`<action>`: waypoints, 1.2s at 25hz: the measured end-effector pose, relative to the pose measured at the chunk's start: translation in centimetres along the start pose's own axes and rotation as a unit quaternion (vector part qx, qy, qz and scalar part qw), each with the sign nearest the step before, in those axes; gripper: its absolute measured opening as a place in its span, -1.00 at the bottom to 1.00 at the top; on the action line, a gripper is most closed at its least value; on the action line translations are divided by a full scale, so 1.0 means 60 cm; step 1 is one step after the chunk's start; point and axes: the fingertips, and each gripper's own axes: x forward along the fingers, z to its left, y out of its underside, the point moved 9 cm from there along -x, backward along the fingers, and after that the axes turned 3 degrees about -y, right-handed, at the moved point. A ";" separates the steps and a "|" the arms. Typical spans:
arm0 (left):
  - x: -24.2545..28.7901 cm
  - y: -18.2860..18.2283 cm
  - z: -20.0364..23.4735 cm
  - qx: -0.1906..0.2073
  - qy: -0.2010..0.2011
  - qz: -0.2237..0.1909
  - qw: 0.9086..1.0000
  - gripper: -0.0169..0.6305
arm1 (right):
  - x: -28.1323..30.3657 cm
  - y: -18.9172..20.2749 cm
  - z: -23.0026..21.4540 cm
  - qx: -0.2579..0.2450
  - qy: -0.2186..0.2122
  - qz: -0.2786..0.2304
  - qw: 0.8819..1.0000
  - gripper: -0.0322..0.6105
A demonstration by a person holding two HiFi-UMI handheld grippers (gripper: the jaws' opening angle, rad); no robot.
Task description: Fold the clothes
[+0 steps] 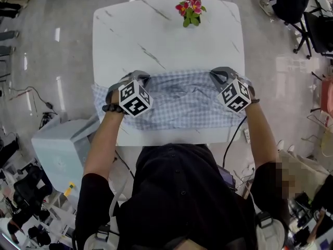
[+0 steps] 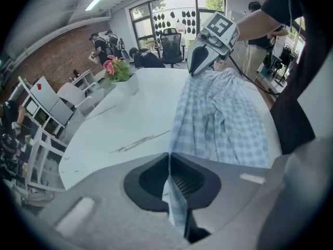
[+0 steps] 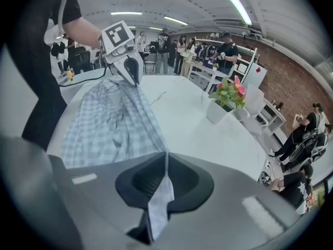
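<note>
The garment (image 1: 182, 105) is a thin, soft cloth in a pale blue and white check. It lies as a wide, rumpled band across the near part of the table (image 1: 156, 30), with creases running through its middle. Its left end droops slightly past the table's edge.

The left gripper (image 1: 137, 77) is at the band's far left corner, with its jaws pressed together on the cloth. In the left gripper view a narrow tongue of checked fabric (image 2: 174, 197) is caught between the dark, ribbed pads (image 2: 183, 180) and hangs down between them. The right gripper (image 1: 219, 75) is clamped on the far right corner in the same way. In its own view a strip of fabric (image 3: 158, 202) is nipped at the seam of the closed jaws and trails down out of the black hollow. Between the two pinched corners the cloth's far edge rises in soft ridges.

Each gripper has a smooth grey shell and a white cube with black square markers (image 1: 135, 99). The person holding them has bare forearms and a black top.

The tabletop is glossy white with thin grey veins like marble, and its corners are rounded. At the far edge, well apart from the cloth, stands a small white pot of pink and red flowers (image 1: 191, 12) with green leaves.
</note>
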 end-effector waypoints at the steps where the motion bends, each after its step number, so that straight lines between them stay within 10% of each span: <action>1: 0.005 -0.003 0.011 0.000 -0.005 0.001 1.000 -0.89 | 0.006 -0.003 -0.009 -0.002 0.006 0.001 1.000 -0.84; 15: 0.092 0.004 0.096 -0.027 -0.033 0.030 0.999 -0.84 | 0.096 -0.014 -0.076 0.021 0.068 0.026 0.997 -0.84; 24: 0.057 0.011 0.094 -0.037 -0.035 0.004 0.999 -0.18 | 0.078 -0.030 -0.064 0.058 0.065 0.003 0.996 -0.29; 30: 0.012 0.028 0.094 -0.050 -0.044 -0.022 0.998 -0.07 | 0.049 -0.062 -0.023 0.052 0.079 -0.022 0.995 -0.21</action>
